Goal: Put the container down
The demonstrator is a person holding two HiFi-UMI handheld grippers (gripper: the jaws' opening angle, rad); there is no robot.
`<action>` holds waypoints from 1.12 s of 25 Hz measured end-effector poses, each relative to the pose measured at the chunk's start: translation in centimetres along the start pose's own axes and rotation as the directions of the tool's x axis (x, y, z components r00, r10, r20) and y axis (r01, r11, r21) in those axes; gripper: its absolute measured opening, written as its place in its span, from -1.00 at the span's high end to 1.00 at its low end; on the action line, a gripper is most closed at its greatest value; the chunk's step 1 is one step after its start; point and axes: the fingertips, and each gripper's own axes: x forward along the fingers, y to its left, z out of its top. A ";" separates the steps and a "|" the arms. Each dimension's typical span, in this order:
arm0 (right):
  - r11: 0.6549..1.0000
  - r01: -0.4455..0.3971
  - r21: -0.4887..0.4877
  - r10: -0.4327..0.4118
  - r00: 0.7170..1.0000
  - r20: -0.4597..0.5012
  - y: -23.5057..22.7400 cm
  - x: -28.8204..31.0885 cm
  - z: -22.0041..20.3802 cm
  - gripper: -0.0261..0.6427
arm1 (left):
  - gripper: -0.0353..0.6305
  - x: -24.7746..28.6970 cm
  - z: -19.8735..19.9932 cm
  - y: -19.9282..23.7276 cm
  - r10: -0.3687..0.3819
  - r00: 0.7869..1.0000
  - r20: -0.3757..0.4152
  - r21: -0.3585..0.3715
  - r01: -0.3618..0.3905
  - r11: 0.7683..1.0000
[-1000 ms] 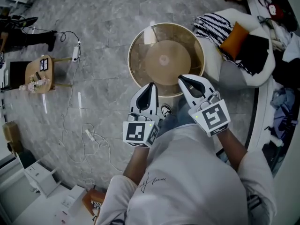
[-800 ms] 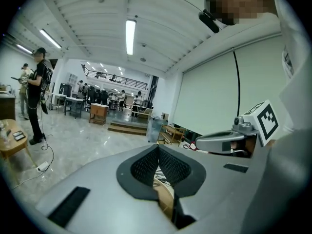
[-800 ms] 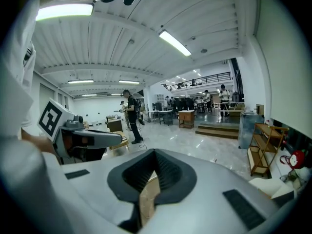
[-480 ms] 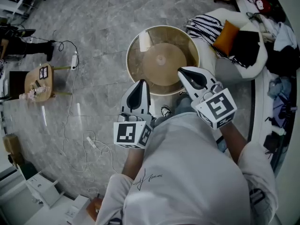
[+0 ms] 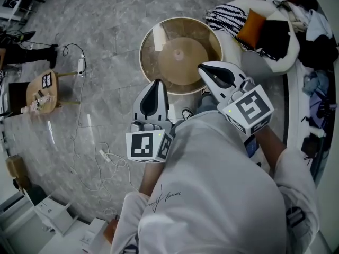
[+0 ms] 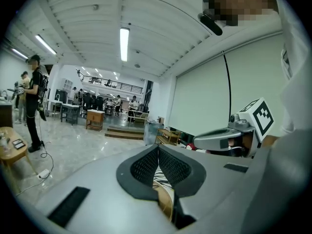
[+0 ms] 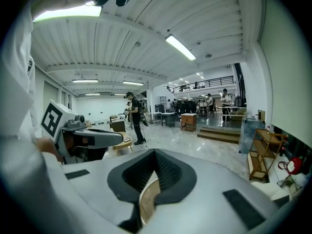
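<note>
1. The round tan container (image 5: 180, 57) stands on the grey floor (image 5: 106, 36), just beside a white seat (image 5: 241, 57) that carries a striped cushion (image 5: 225, 17).
2. The left tool (image 5: 157, 82) has its jaws pressed together on nothing. In the head view its tip overlaps the container's near rim.
3. The right tool (image 5: 203, 67) is likewise closed and empty, at the rim on the seat's side.

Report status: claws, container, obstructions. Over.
Left claw shut, empty. Right claw shut, empty. Round container down on floor, free of both. White cushioned seat beside it, not blocking.
</note>
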 end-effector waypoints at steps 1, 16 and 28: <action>1.000 0.000 -0.003 0.000 1.000 0.001 0.3 -0.2 0.0 0.89 | 0.84 -0.3 -0.1 0.1 0.010 1.000 -0.002 -0.005 -0.010 1.000; 1.000 -0.001 0.002 0.001 1.000 0.003 3.0 -2.1 -0.7 0.89 | 0.84 -3.5 -0.2 -0.5 0.035 0.999 0.001 0.005 -0.035 0.999; 1.000 -0.011 0.006 0.011 1.000 0.011 5.0 -2.5 -0.4 0.89 | 0.84 -5.0 -0.1 -1.0 0.019 0.999 0.026 -0.006 -0.019 1.000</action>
